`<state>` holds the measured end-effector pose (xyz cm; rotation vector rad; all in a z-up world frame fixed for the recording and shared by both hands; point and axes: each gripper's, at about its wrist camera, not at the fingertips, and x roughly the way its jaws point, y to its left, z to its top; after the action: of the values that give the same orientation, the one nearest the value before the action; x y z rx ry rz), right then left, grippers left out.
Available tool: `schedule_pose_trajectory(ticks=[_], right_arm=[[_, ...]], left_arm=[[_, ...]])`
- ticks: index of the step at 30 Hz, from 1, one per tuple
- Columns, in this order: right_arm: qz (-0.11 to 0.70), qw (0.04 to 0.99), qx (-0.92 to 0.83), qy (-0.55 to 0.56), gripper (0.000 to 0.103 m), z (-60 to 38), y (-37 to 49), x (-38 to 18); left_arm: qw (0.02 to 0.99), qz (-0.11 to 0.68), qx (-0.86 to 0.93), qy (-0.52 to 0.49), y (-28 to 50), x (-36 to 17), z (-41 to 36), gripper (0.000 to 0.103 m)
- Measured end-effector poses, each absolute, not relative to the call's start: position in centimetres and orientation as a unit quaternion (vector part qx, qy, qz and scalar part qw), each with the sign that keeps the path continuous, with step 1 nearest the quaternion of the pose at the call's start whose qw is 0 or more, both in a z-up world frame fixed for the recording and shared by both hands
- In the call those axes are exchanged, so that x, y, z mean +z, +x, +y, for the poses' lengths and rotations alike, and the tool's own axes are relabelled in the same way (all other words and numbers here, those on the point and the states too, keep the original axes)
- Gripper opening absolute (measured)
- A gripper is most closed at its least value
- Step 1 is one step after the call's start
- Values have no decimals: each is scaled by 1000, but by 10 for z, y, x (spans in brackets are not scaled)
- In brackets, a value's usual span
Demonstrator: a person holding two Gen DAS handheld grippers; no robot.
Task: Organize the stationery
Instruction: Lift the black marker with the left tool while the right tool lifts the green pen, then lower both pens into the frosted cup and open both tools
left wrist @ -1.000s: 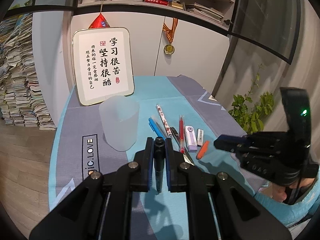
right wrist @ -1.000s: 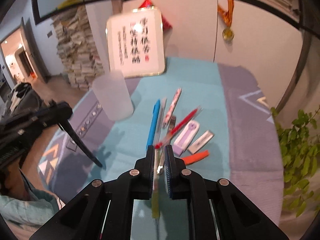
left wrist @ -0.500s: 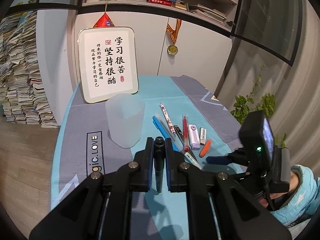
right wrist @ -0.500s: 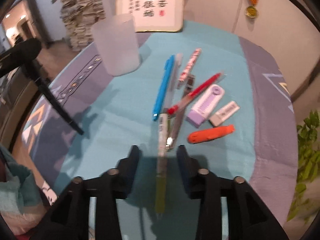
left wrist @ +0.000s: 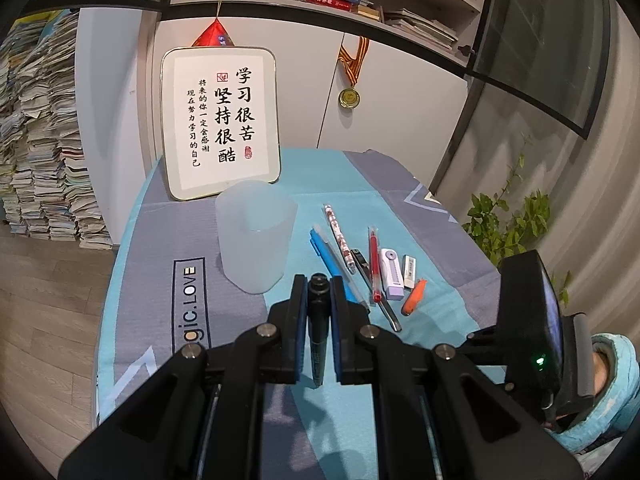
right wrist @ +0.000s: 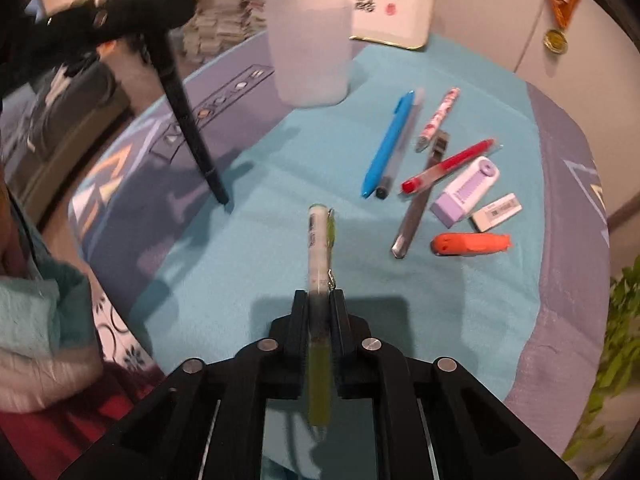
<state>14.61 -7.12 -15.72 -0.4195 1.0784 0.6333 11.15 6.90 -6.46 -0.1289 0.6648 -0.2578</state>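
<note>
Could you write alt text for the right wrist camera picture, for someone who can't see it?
Black right tongs grip a white-and-green pen above a teal tablecloth. Beyond lie pens, erasers and an orange cutter near a frosted cup.

A frosted cup (right wrist: 308, 52) stands upright at 12 o'clock. Blue pen (right wrist: 388, 144), red pen (right wrist: 448, 166), purple eraser (right wrist: 466, 192) and orange cutter (right wrist: 472, 243) lie at 2 o'clock.

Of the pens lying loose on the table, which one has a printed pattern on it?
The pink-and-white patterned pen, lying between the plain blue pen and the red pen.
</note>
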Motion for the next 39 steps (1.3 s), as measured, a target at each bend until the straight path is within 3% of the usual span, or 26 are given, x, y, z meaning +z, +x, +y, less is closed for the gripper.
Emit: schedule_pose_trajectory(ticks=[5, 10, 11, 20, 30, 39], right_arm=[[499, 792, 285, -207, 31, -57, 167, -156], [508, 782, 296, -207, 31, -46, 178, -166], [511, 782, 293, -206, 15, -44, 180, -167], [407, 852, 291, -152, 15, -58, 165, -97], [261, 921, 281, -62, 15, -56, 172, -11], [210, 935, 284, -23, 15, -28, 202, 2]], left_arm=[[935, 326, -125, -62, 109, -64, 71, 9], [936, 325, -123, -61, 108, -63, 72, 9], [936, 325, -123, -61, 108, -63, 73, 9], [940, 313, -125, -56, 112, -51, 72, 9], [962, 245, -104, -56, 123, 0, 86, 9], [971, 218, -73, -70, 156, 14, 106, 9]])
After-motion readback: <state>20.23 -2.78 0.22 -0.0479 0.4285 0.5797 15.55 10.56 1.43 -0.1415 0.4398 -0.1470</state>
